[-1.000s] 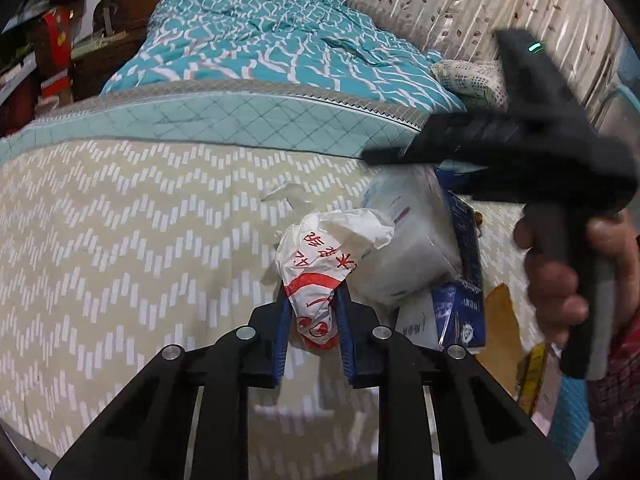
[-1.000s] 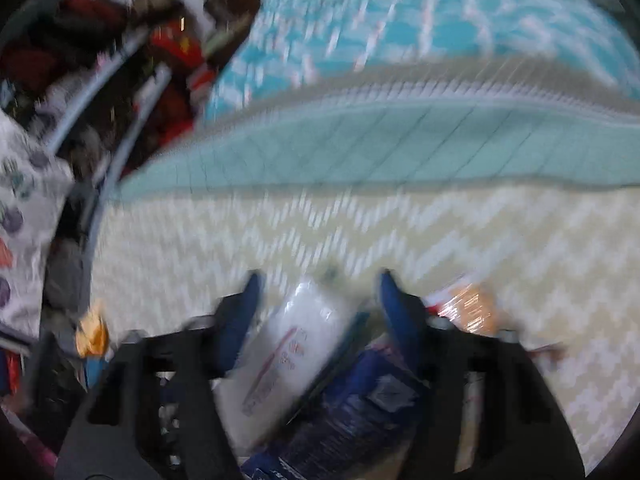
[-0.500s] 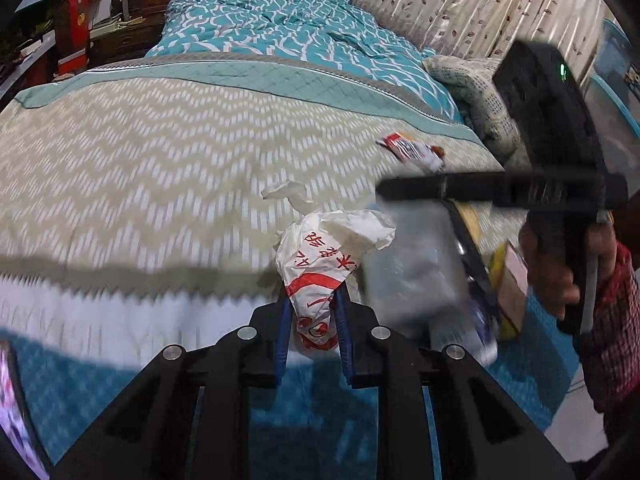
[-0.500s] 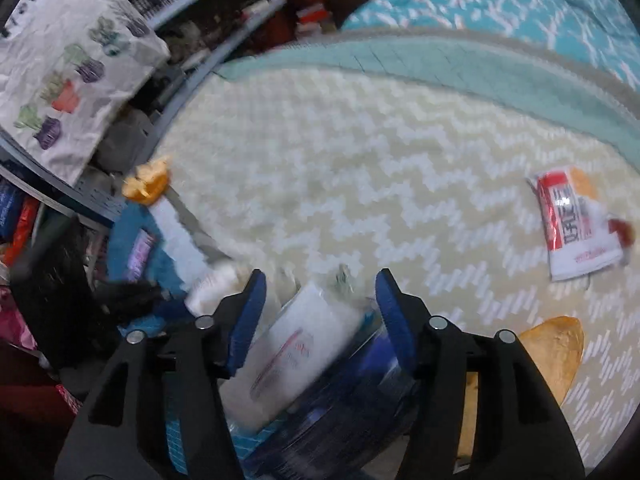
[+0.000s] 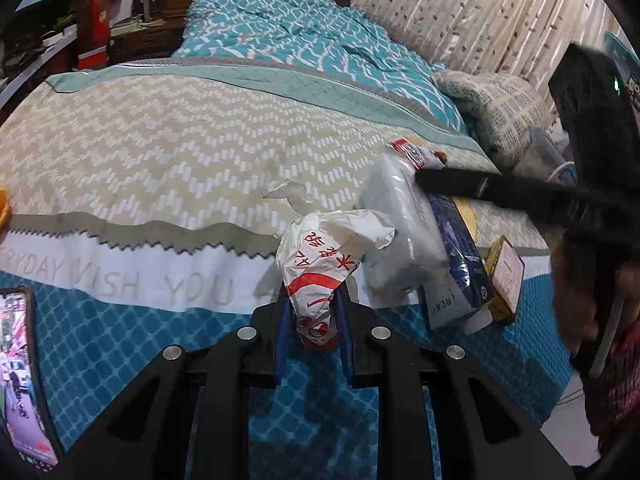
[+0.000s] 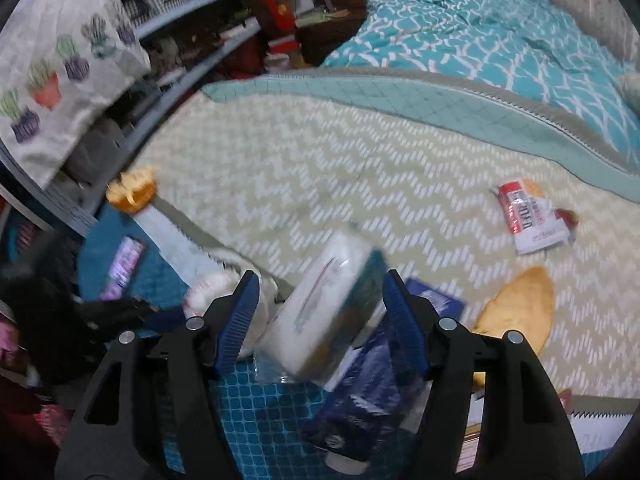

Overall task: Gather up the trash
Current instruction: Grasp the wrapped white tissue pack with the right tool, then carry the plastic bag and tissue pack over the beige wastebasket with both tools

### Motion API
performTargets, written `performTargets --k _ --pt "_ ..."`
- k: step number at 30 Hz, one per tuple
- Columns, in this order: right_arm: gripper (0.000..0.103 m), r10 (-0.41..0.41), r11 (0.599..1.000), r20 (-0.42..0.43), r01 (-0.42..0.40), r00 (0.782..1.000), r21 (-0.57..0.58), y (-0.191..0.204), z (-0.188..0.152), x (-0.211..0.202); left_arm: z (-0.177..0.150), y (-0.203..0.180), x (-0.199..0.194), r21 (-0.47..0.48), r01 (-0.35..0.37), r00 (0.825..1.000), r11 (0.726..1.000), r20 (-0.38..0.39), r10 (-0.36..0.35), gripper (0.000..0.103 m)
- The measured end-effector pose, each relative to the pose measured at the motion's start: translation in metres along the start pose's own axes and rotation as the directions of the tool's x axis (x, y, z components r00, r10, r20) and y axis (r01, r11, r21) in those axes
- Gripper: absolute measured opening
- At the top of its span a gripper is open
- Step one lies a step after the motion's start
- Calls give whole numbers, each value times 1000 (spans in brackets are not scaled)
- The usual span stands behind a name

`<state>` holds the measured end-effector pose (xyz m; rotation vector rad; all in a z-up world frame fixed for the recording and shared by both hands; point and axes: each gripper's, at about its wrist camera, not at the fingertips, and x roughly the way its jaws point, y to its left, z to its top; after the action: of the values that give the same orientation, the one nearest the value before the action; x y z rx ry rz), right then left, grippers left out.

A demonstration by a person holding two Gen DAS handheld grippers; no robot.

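Above bed (image 5: 168, 152), left gripper (image 5: 313, 320) clamps upright wrapper (image 5: 324, 264); right gripper (image 6: 320, 316) grips slanted packets (image 6: 320, 320).

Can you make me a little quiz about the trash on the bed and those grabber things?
1. True or false: the left hand-held gripper is empty.
2. What lies loose on the zigzag blanket: A a red and white wrapper, B a spoon, C a shoe?
3. Fill in: the right hand-held gripper carries a white ____ and other packets.

Key: 1 false, it pinches a crumpled white and red bag. 2 A. 3 pack.
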<state>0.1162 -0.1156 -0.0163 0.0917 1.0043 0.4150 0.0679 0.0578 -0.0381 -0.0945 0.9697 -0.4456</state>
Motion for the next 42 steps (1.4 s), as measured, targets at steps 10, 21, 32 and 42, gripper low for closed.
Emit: performTargets --k 10,21,32,42 --pt "46 -183 974 -40 176 982 -144 41 -25 49 -15 22 -19 -34 -35 999 999 17 36 20" --pt "37 92 993 175 -78 980 -83 46 -69 -53 -15 19 -10 -42 -42 999 998 1 42 23" --pt "37 -53 949 361 -66 931 307 -71 -154 -132 7 -51 -29 80 194 980 978 34 -197 19" --pt "37 -262 822 413 -23 872 569 -166 -246 -184 11 -236 19 379 381 925 844 -174 -339 20"
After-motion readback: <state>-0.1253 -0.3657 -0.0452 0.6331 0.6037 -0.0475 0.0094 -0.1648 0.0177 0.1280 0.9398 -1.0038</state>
